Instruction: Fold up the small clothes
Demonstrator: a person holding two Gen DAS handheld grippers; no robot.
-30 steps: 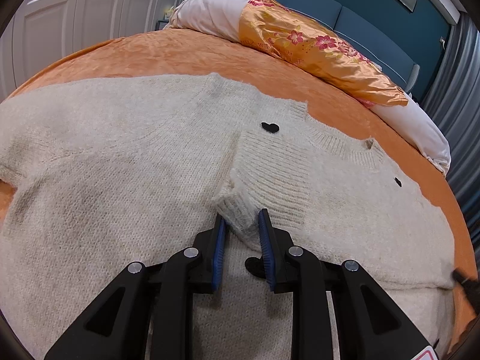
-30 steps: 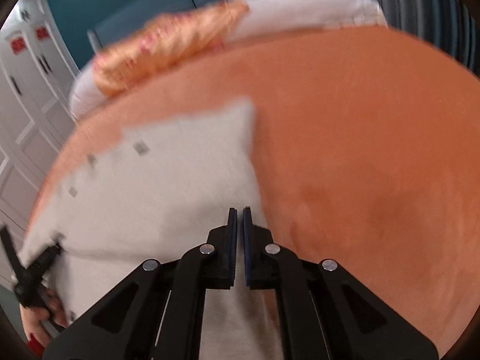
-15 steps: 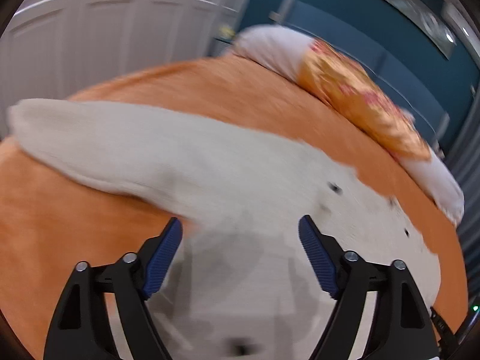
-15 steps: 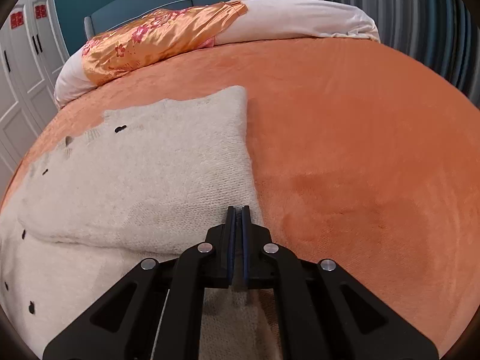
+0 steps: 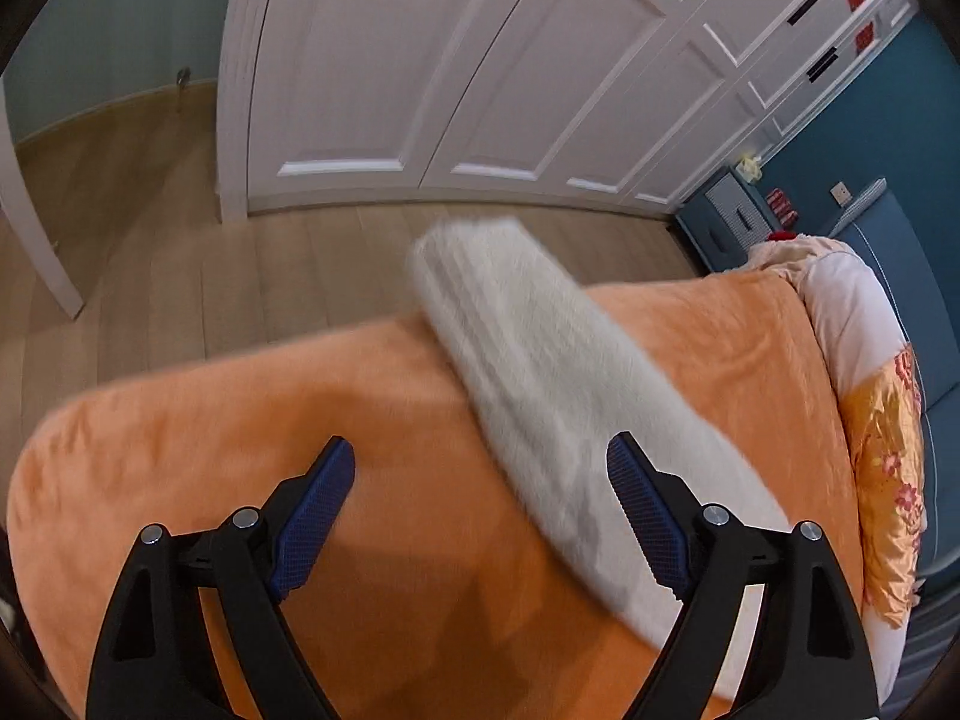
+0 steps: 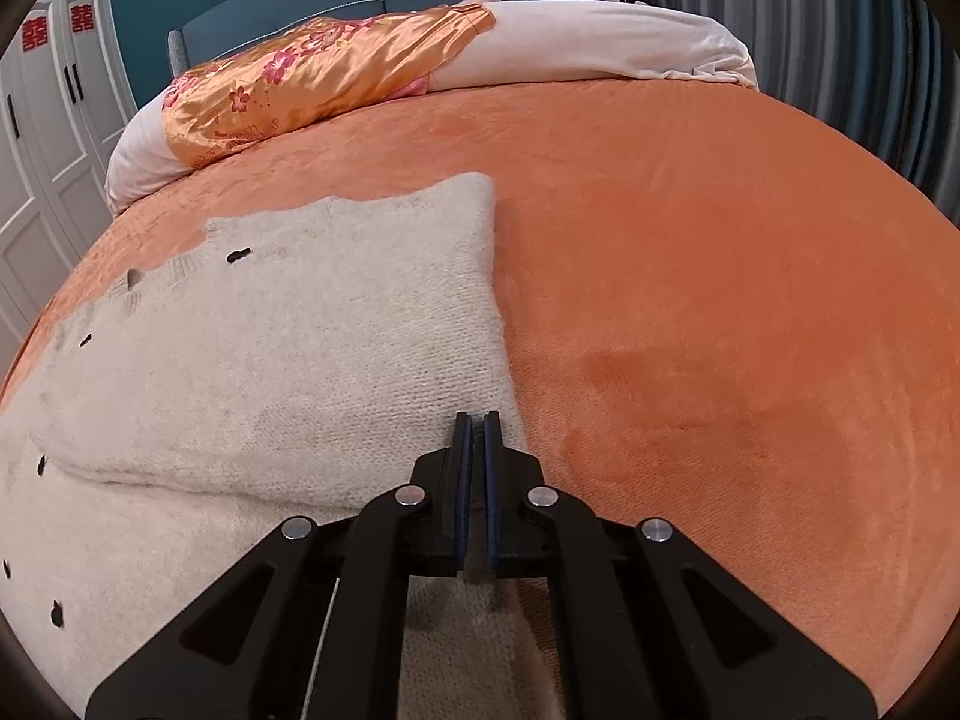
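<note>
In the left wrist view, the left gripper (image 5: 480,501) sits nearest at 6 o'clock, its blue-padded fingers (image 5: 312,507) spread wide with nothing between them, above the orange plush bedspread (image 5: 240,420). Just past its right finger, a blurred cream knitted sleeve (image 5: 540,360) runs from 4 o'clock toward 12 o'clock, reaching out over the bed's edge. Farther off lie the pale wood floor (image 5: 180,228) and white panelled wardrobe doors (image 5: 450,60).

In the right wrist view, the right gripper (image 6: 474,438) has its fingers pressed nearly together over the near right edge of the cream knitted sweater with small black hearts (image 6: 270,348); whether they pinch fabric cannot be told. The sweater spreads toward 9 o'clock, one sleeve folded across it. At 11 o'clock lies an orange floral satin pillow (image 6: 312,78).
</note>
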